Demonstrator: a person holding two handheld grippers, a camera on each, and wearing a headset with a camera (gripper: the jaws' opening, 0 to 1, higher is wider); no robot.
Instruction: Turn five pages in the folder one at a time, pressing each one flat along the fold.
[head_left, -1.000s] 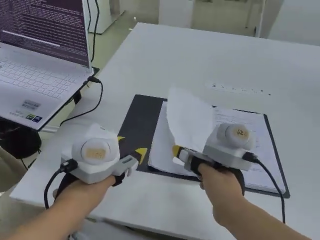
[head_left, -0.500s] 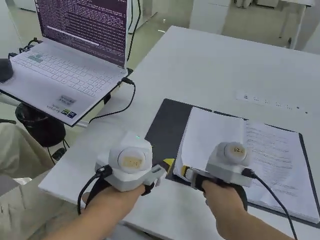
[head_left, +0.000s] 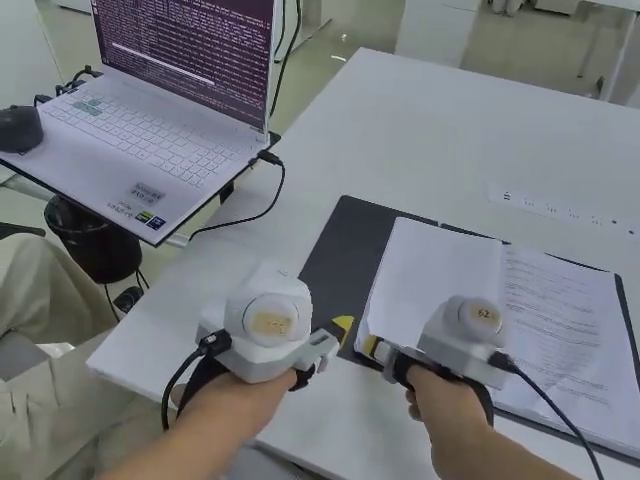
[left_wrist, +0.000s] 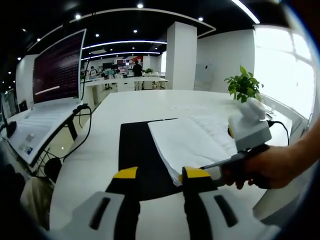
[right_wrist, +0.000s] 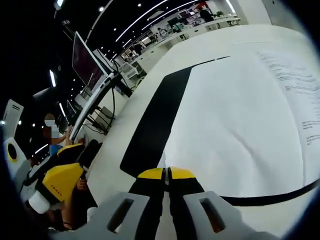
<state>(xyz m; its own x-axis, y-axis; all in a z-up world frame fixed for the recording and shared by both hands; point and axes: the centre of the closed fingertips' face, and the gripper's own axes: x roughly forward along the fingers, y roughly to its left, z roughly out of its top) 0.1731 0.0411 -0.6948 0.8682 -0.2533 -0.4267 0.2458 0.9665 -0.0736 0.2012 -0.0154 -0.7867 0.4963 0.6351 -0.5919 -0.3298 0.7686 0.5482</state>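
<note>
1. My left tongs (left_wrist: 160, 174) have two black jaws, each capped with a yellow tip, rising from pale grey mounts with dark oblong slots.
2. My right tongs (right_wrist: 167, 174) are built the same: yellow tips, black jaws, grey slotted mounts.
3. In the head view, the left shell (head_left: 262, 325) is rounded and white, and its circular disc carries an orange mark too blurred to read.
4. The right shell (head_left: 470, 330) matches it, with an orange "62" on its disc.
5. A left cable (head_left: 185, 375), black, leaves the left shell; a right cable (head_left: 555, 405), also black, leaves the right.
6. Black grips (head_left: 400, 367) sit beneath the shells.
7. Pale beige clothing (head_left: 40, 290) covers my leg.
</note>
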